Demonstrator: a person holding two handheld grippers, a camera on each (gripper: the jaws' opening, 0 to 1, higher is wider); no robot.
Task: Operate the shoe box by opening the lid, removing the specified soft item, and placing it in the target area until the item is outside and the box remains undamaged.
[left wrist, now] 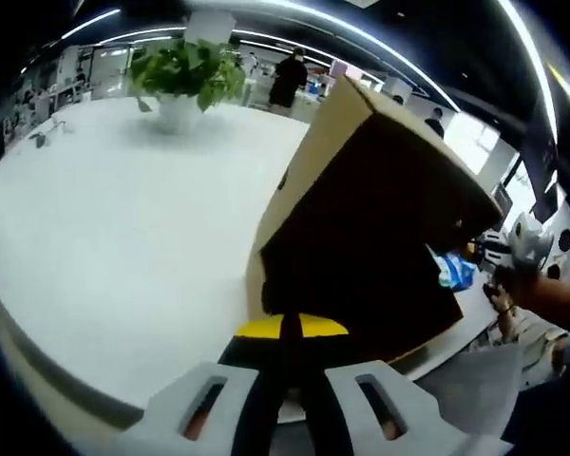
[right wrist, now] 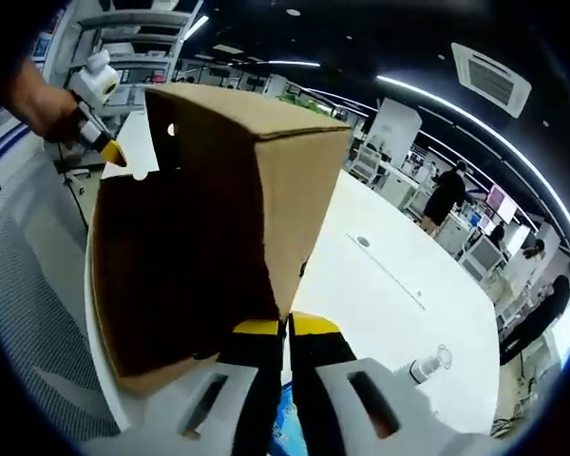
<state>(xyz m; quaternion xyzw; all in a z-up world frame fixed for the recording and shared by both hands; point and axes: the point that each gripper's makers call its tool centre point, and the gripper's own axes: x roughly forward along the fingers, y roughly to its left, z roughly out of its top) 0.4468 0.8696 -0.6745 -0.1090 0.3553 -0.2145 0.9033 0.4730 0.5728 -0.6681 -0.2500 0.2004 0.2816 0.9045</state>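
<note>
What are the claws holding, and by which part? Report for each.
Both claws are shut on the cardboard shoe box. The left claw pinches its lower edge near a corner; the right claw pinches the bottom of a vertical corner edge.

A: Where's the right gripper [right wrist: 286,328]?
B: Jaws closed on the cardboard shoe box [right wrist: 209,218] at its near corner edge.
A: And the left gripper [right wrist: 112,152]?
B: At the box's far upper-left side.
</note>
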